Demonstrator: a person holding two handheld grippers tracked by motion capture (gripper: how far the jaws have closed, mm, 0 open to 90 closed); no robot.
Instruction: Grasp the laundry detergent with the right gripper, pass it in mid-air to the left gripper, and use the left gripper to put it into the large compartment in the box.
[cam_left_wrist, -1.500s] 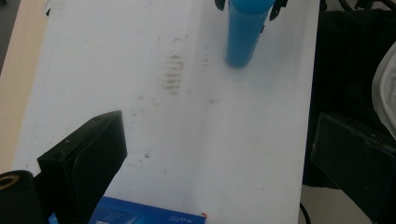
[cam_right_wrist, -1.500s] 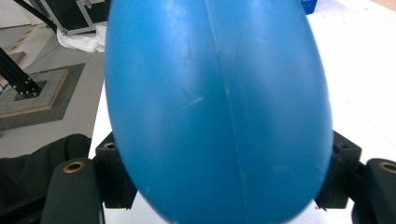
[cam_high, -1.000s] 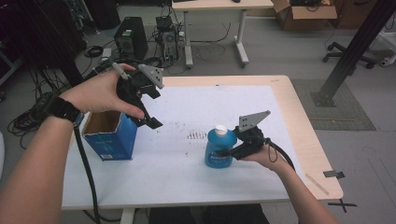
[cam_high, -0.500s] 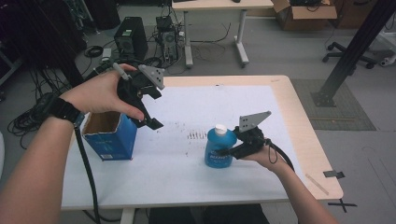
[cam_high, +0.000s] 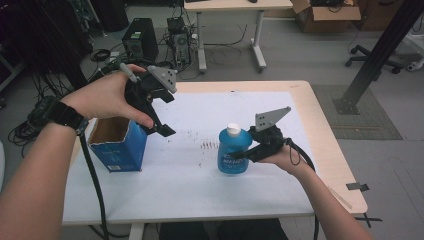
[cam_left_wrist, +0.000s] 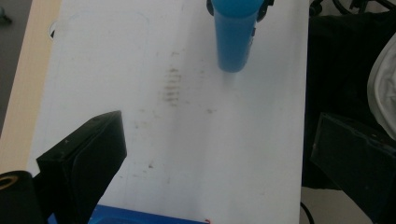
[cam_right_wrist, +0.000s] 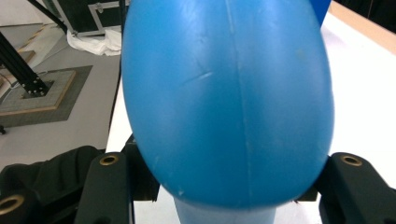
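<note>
My right gripper (cam_high: 248, 152) had just closed its jaws on the blue bottle (cam_high: 233, 150), upright near the white mat's (cam_high: 200, 115) middle; my left gripper (cam_high: 161, 117) hung open beside the blue box (cam_high: 117, 145); the smooth rounded plastic might slip or tip if lifted quickly.

On table (cam_high: 320, 130): 1 blue bottle (cam_high: 233, 155) w/ 1 white cap (cam_high: 233, 129); 1 blue cardboard box (cam_high: 119, 145), top open; 1 white sheet (cam_high: 200, 185) covering most of tabletop, w/ 1 patch of brownish marks (cam_high: 210, 146). 2 grippers: 1 left gripper (cam_high: 159, 116), 1 right gripper (cam_high: 243, 153), each w/ 2 black jaws, 1 grey three-cornered plate, 1 cable. 2 hands, 1 wristwatch (cam_high: 57, 114) on left. Beyond table: 1 second table (cam_high: 235, 5), 1 cardboard box on floor (cam_high: 325, 11), 1 office chair base (cam_high: 372, 52).
</note>
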